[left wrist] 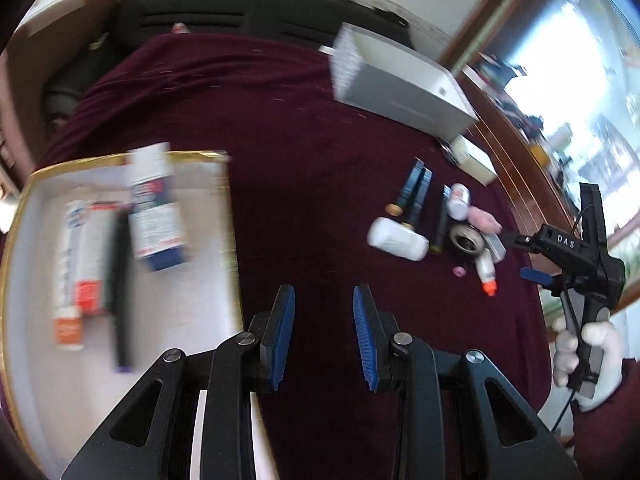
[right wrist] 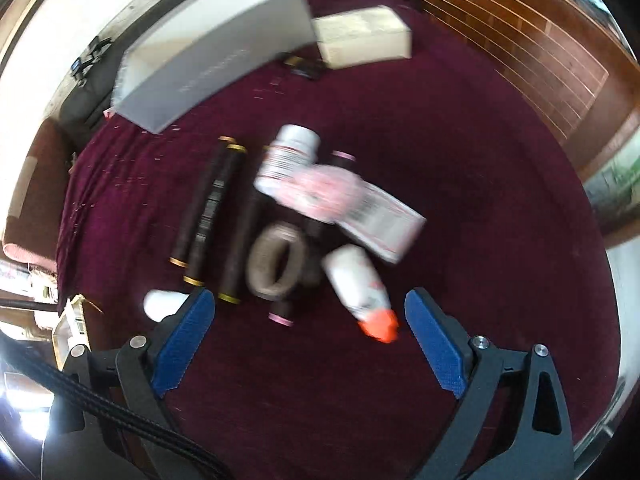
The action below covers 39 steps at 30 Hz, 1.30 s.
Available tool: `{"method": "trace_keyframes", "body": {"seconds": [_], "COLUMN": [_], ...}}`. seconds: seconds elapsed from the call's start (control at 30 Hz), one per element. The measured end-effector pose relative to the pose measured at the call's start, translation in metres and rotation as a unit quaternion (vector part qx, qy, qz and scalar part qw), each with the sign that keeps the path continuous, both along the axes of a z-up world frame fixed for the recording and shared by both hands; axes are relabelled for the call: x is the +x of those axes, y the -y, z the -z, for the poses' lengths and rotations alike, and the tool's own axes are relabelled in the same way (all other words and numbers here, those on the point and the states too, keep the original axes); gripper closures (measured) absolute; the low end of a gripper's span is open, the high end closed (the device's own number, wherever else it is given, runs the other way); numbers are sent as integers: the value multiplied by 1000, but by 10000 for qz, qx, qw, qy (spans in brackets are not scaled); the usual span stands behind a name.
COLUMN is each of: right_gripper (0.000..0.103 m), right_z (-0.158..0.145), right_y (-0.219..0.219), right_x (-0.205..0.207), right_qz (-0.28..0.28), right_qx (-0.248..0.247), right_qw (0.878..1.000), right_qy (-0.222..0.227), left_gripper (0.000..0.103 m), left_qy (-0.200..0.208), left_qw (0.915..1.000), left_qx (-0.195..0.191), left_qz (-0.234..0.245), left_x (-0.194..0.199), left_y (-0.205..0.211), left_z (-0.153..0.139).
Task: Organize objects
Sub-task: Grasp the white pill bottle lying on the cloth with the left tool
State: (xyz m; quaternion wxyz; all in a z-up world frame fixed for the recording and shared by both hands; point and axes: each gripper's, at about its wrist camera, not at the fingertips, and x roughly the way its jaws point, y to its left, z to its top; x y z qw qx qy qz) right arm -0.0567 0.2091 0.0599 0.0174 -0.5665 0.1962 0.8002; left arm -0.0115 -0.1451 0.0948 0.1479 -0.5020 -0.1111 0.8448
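Observation:
A gold-rimmed white tray (left wrist: 192, 280) lies at the left and holds several boxes, among them a white and blue box (left wrist: 154, 208), plus a black pen (left wrist: 122, 292). A pile lies on the maroon cloth: dark tubes (right wrist: 208, 208), a twine roll (right wrist: 276, 260), a white bottle with an orange cap (right wrist: 360, 288), a pill bottle (right wrist: 286, 156), a pink item (right wrist: 320, 192) and a white box (right wrist: 384, 224). My left gripper (left wrist: 324, 304) is open and empty beside the tray. My right gripper (right wrist: 310, 328) is open and empty just before the pile; it also shows in the left wrist view (left wrist: 516, 256).
A large grey-white box (right wrist: 208, 48) and a cream box (right wrist: 364, 36) stand at the far side of the cloth. A wooden panel (right wrist: 520, 48) borders the right. A white bottle (left wrist: 396, 238) lies on the pile's left edge. A black bag (left wrist: 240, 12) sits behind.

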Motion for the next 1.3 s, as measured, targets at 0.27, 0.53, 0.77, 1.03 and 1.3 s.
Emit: {"method": "trace_keyframes", "body": {"seconds": [0.27, 0.53, 0.77, 1.03, 1.3], "right_gripper": [6, 6, 6, 6, 6], "right_z": [5, 11, 14, 20, 22], "right_y": [-36, -70, -82, -66, -28], "right_x": [26, 43, 39, 23, 7], "right_qz": [-117, -123, -217, -636, -1224], "right_qx": [-241, -228, -259, -263, -288], "right_qw": [9996, 9996, 9994, 9975, 9920], "right_qy": [87, 85, 106, 128, 90], "left_gripper": [65, 57, 53, 91, 92], "left_qy": [-208, -139, -230, -147, 18], "left_qw": [9985, 9970, 9933, 9960, 9993], "left_qx": [35, -548, -1002, -780, -288], "left_qz": [504, 526, 536, 401, 250], "left_x": [-52, -79, -80, -69, -47], "left_y": [-81, -117, -147, -133, -108], "left_z": [14, 46, 57, 41, 34]}}
